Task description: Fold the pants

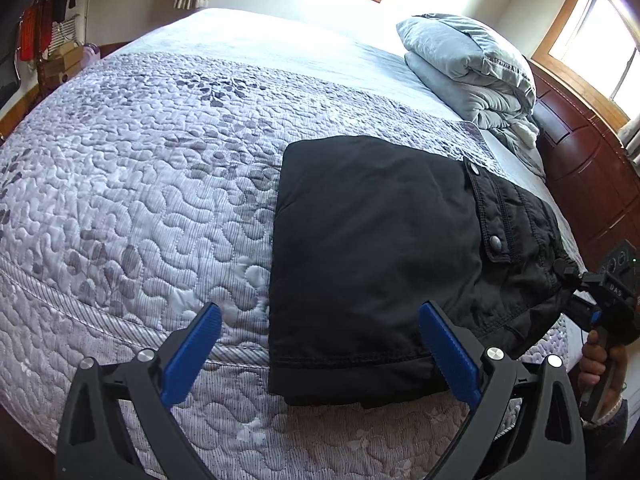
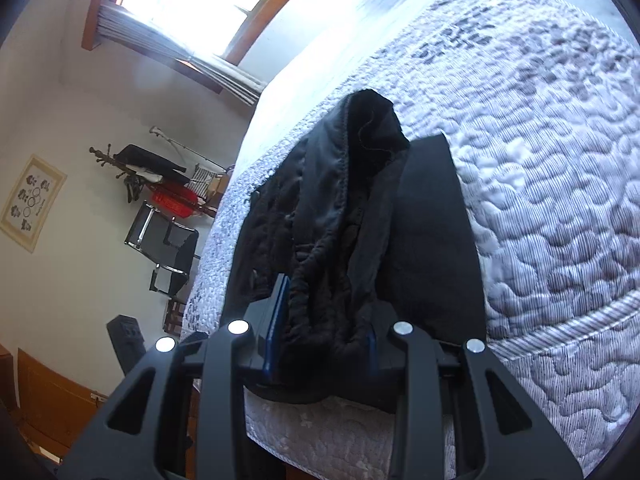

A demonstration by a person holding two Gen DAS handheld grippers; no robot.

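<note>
Folded black pants (image 1: 372, 248) on bed (image 1: 140, 168). Right gripper (image 2: 320, 320) clamps bunched waistband; left gripper (image 1: 320, 344) fingers wide, holding nothing.

— Can any writing be read?

— Only a little. The pale letters "DAS" are seen on the black body of the right gripper (image 1: 566, 274), just beside the waistband end of the black pants (image 1: 372, 248).

— Anything else on it?

— Larger pale marks are printed on the flat black panel behind those letters, but they cannot be made out.

— And the framed picture (image 2: 32, 202) on the wall?

— Only dark figures and rings are shown; no words can be read.
</note>
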